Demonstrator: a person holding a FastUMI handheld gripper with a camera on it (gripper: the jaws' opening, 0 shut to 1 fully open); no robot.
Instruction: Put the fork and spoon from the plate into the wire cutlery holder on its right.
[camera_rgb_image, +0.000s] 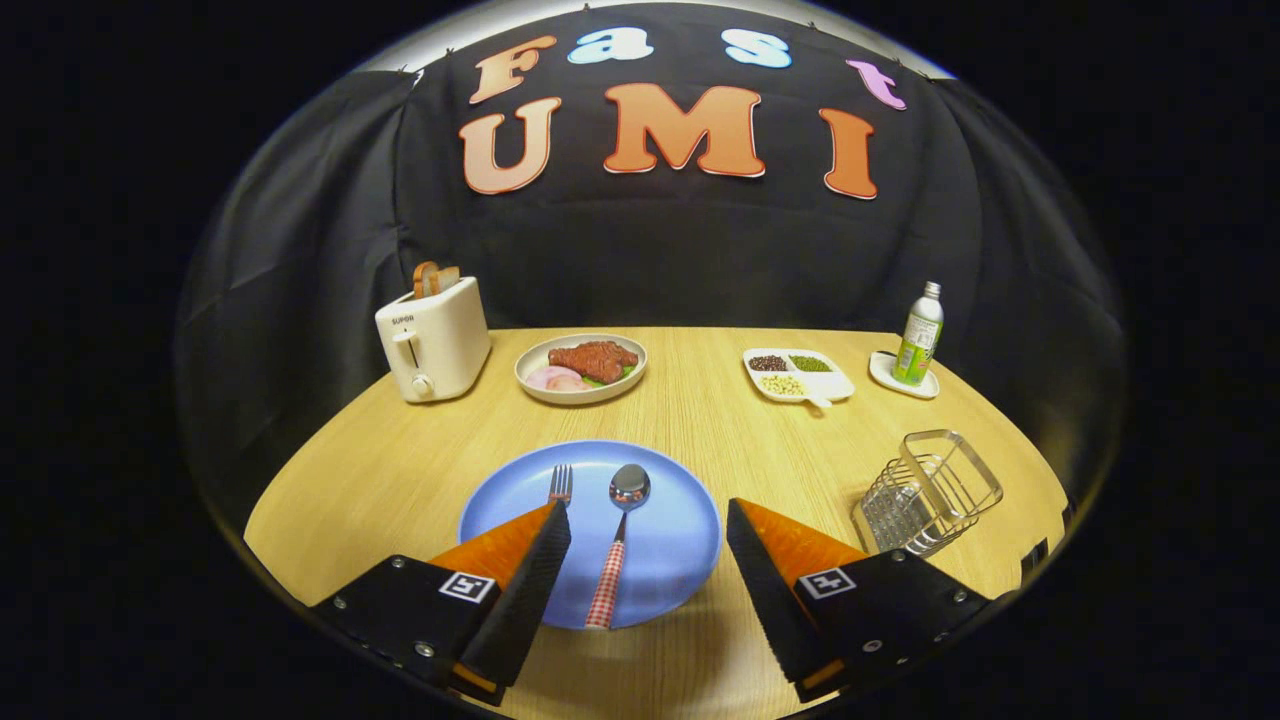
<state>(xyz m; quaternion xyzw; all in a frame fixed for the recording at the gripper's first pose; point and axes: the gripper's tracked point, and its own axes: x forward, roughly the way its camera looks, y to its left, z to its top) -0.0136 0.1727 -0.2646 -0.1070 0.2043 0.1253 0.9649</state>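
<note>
While the gripper (648, 520) hangs low at bottom centre with its 2 fingers spread wide and holding nothing, the spoon (620, 540) lies between them on the blue plate (680, 540). Fork (560, 484) tines show beside the left fingertip; the wire cutlery holder (930, 492) stands lower right.

Gripper (648, 520) jaws wide apart over blue plate (680, 530), spoon (620, 535) between, fork (561, 484) at left jaw

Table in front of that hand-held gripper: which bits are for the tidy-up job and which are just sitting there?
For the job:
fork
spoon
blue plate
wire cutlery holder
hand-held gripper, open above the plate

Just lying about:
toaster
plate of meat
divided dish of beans
bottle on a saucer
</note>
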